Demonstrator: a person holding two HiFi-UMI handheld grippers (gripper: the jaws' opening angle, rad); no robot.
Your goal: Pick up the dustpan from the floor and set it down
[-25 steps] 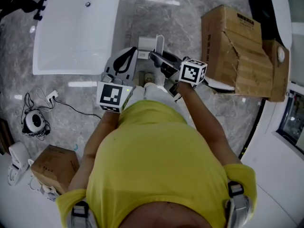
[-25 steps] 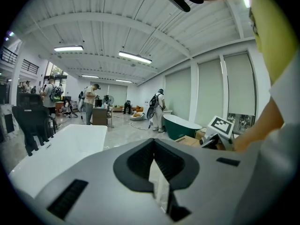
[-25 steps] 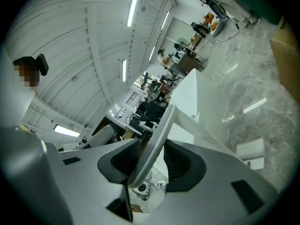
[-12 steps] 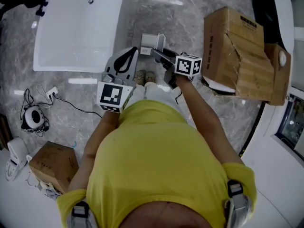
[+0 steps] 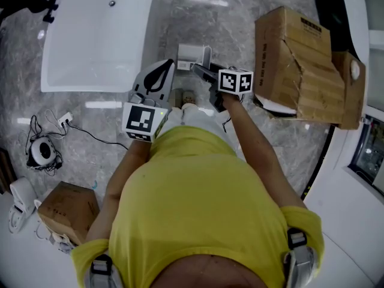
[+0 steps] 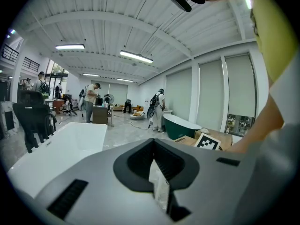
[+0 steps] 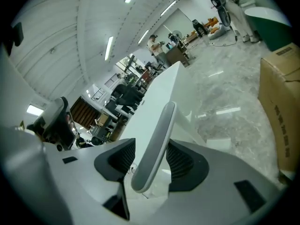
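The white dustpan [image 5: 191, 54] is low over the grey marble floor beside the bathtub, its grey handle [image 5: 206, 56] upright. In the right gripper view that handle [image 7: 157, 135] stands between the jaws of my right gripper [image 7: 149, 162]. The jaws are opening: a gap shows on the handle's left side, and the right pad is close against it. In the head view my right gripper [image 5: 203, 72] reaches to the dustpan. My left gripper [image 5: 153, 80] hangs to the left of it, apart from the dustpan. Its fingertips [image 6: 153, 143] meet and hold nothing.
A long white bathtub [image 5: 96, 35] lies at the left. Torn cardboard boxes [image 5: 297, 59] stand at the right and a smaller box [image 5: 69, 212] at the lower left. Cables and a round device [image 5: 43, 153] lie on the floor. People stand far off in the hall.
My right gripper has sunk toward the floor and tipped downward with the dustpan handle between its jaws. The left gripper has stayed where it was.
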